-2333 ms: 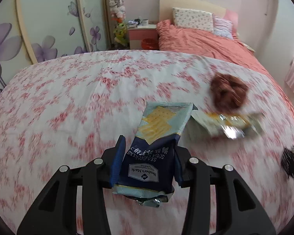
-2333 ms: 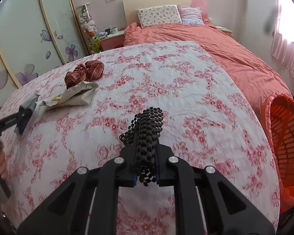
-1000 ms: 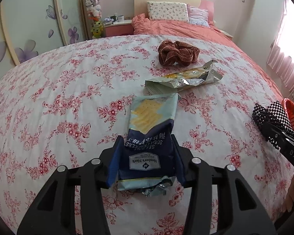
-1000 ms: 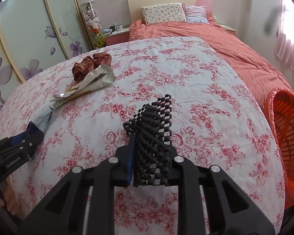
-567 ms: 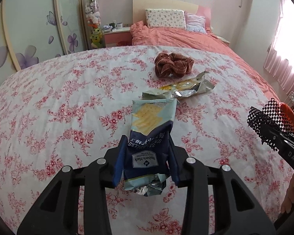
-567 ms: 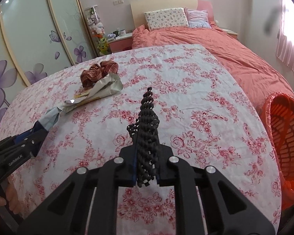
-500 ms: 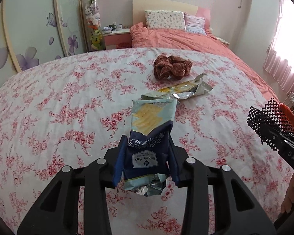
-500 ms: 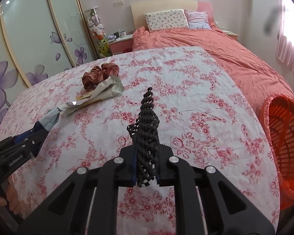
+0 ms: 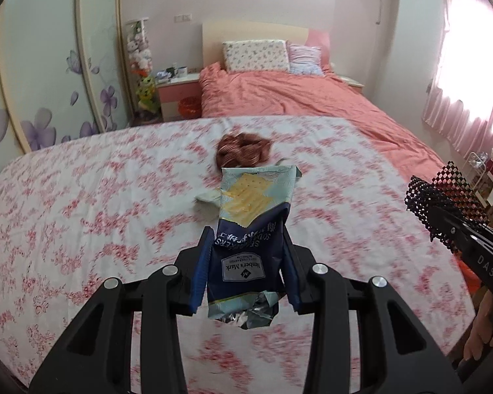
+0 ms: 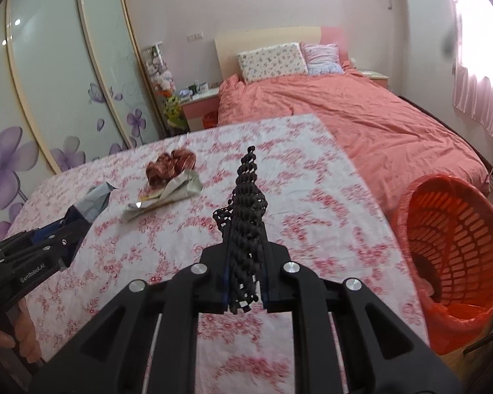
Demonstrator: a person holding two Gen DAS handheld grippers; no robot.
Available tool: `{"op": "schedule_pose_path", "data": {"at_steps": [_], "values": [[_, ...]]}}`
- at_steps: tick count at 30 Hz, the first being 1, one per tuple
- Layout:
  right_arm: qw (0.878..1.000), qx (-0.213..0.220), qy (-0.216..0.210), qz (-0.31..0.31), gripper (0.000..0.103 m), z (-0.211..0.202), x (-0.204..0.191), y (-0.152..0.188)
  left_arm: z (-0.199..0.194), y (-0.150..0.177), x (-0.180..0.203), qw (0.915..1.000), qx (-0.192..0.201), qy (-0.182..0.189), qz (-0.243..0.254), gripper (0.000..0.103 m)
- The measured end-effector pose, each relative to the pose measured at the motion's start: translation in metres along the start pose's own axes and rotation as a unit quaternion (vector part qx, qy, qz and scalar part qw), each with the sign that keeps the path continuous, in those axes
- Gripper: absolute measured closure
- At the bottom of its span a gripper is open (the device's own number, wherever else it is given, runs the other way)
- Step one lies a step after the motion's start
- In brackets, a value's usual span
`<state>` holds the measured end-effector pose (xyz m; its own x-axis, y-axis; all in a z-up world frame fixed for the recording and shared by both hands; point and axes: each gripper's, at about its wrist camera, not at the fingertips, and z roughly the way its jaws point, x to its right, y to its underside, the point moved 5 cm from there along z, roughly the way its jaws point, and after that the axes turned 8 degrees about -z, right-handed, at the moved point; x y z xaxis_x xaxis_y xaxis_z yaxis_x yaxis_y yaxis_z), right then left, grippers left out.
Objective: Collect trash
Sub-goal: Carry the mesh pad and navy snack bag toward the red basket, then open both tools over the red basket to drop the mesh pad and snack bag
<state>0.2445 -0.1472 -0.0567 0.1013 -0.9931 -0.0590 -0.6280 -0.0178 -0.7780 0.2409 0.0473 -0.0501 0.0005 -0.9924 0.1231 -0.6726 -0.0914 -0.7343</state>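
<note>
Both carried higher off the floral pink-and-white bedspread (image 10: 312, 203) than a second ago, views swinging, blur everywhere. Left gripper (image 9: 246, 262) clamped on the blue and pale-green soda cracker wrapper (image 9: 251, 223); right gripper (image 10: 245, 262) pinched tight on the black mesh foam netting (image 10: 246, 207). Looks like a carry toward the orange plastic laundry-style basket (image 10: 457, 252) lined with a bag, standing off the bed's right edge. Left behind on the spread: crumpled silver foil wrapper (image 10: 167, 197), touching a brown fabric scrunchie (image 10: 169, 167), probably not trash. Nothing blocking the way to the basket, only the drop past the mattress edge.
</note>
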Motion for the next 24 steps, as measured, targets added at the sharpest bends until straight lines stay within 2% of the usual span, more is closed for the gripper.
{"op": "schedule_pose_path", "data": {"at_steps": [6,14,24], "values": [[0.999,0.030,0.014,0.021,0.089,-0.033,0.031,-0.004,-0.010,-0.003,0.043,0.9993,0.010,0.030,0.021,0.064],[0.994,0.070,0.061,0.052,0.089,-0.071,0.085,-0.001,-0.010,-0.002,0.108,0.9954,0.007,0.086,0.042,0.064],[0.981,0.100,0.131,0.104,0.089,-0.098,0.171,0.012,0.005,0.000,0.205,0.9836,-0.007,0.161,0.081,0.064]]}}
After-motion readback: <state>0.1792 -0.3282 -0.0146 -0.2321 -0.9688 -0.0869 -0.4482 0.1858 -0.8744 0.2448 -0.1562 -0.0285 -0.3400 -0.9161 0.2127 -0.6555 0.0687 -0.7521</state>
